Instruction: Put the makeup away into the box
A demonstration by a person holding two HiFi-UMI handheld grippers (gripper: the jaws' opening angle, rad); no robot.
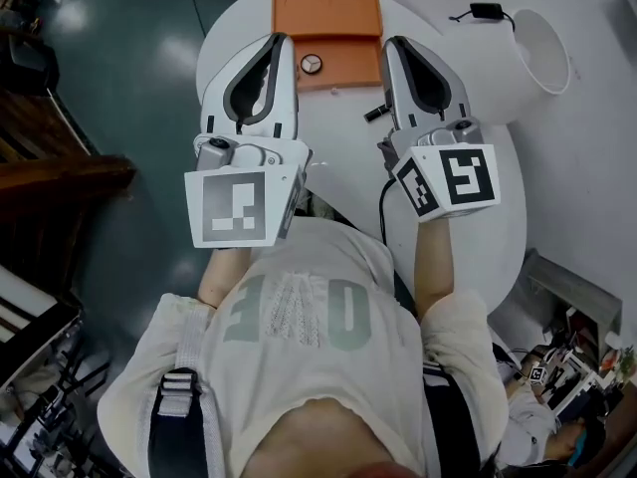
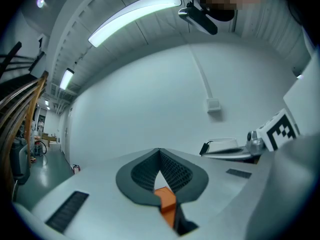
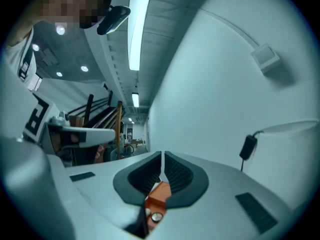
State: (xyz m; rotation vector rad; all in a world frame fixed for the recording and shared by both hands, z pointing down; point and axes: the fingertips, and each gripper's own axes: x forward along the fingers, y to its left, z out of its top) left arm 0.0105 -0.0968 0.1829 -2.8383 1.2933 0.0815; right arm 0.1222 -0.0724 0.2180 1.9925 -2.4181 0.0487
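Observation:
An orange box (image 1: 328, 26) sits at the far side of the round white table (image 1: 234, 38), its lid down and a round clasp (image 1: 311, 64) on its front. Both grippers are raised side by side over the table, pointing level toward the box. My left gripper (image 1: 282, 40) is shut with nothing in it; its view shows the tips meeting (image 2: 160, 152) and a strip of the orange box (image 2: 167, 200) below them. My right gripper (image 1: 390, 44) is shut and empty too, tips together (image 3: 162, 157), with the box (image 3: 160, 193) and clasp (image 3: 156, 216) showing beneath. A small black stick (image 1: 375, 114) lies by the right gripper.
A white cylindrical bin (image 1: 542, 53) lies at the right of the table, with a black power adapter (image 1: 486, 11) and its cord behind it. A dark cable (image 1: 381, 202) runs under the right gripper. Dark floor and wooden furniture (image 1: 50, 167) are to the left.

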